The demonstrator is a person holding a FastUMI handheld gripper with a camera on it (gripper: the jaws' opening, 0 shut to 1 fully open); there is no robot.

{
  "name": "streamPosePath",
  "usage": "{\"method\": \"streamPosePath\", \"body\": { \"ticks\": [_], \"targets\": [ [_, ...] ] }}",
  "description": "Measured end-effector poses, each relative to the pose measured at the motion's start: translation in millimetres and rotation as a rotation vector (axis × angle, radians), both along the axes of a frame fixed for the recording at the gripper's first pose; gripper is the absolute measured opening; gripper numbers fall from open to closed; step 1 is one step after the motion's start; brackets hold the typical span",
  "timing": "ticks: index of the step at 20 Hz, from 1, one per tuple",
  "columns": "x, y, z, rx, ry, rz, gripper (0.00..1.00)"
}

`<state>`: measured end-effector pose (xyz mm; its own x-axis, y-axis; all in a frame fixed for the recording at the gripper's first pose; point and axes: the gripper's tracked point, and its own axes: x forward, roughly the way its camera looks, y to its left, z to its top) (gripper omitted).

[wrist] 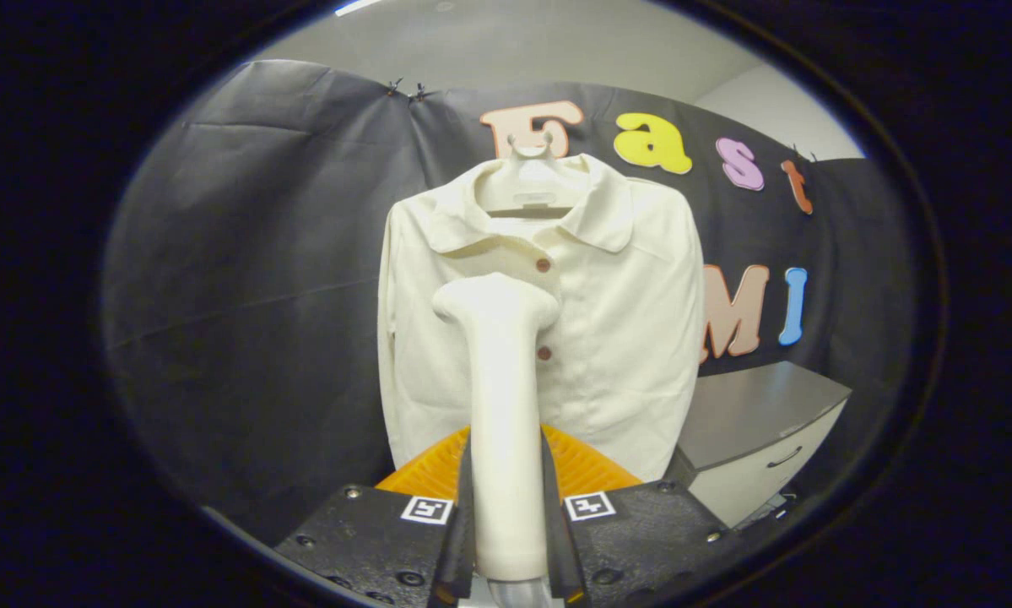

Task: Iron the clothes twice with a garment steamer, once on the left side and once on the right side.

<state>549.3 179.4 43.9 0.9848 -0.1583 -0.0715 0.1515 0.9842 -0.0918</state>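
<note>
The hand-held gripper (507, 515) is squeezing the white garment steamer (499, 405) between both fingers, pointing its head at the cream shirt (624, 338) hanging on a hanger (529, 181).

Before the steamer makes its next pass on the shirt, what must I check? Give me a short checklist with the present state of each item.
1. Grip: the tool has both fingers pressed on the steamer handle: ok.
2. Steamer upright, head pointing toward the shirt: ok.
3. Head touching the cloth: cannot tell; it overlaps the shirt's front, near the buttons.
4. Shirt hanging straight on its hanger: ok.
5. Steam coming out: cannot tell; none is visible.
6. Cabinet stands beside the shirt's lower corner, away from the steamer: ok.
</note>
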Motion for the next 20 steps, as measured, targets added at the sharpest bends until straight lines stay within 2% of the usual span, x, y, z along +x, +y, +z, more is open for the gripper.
{"method": "streamPosePath", "body": {
  "ticks": [3,10,16,20],
  "targets": [
    [28,5,-28,-0.001,0.041,-0.016,0.34],
    [84,6,-120,0.126,0.218,0.006,0.34],
    [95,7,-189,0.172,0.338,0.023,0.34],
    [90,10,-216,0.185,0.405,0.03,0.35]
  ]
}}
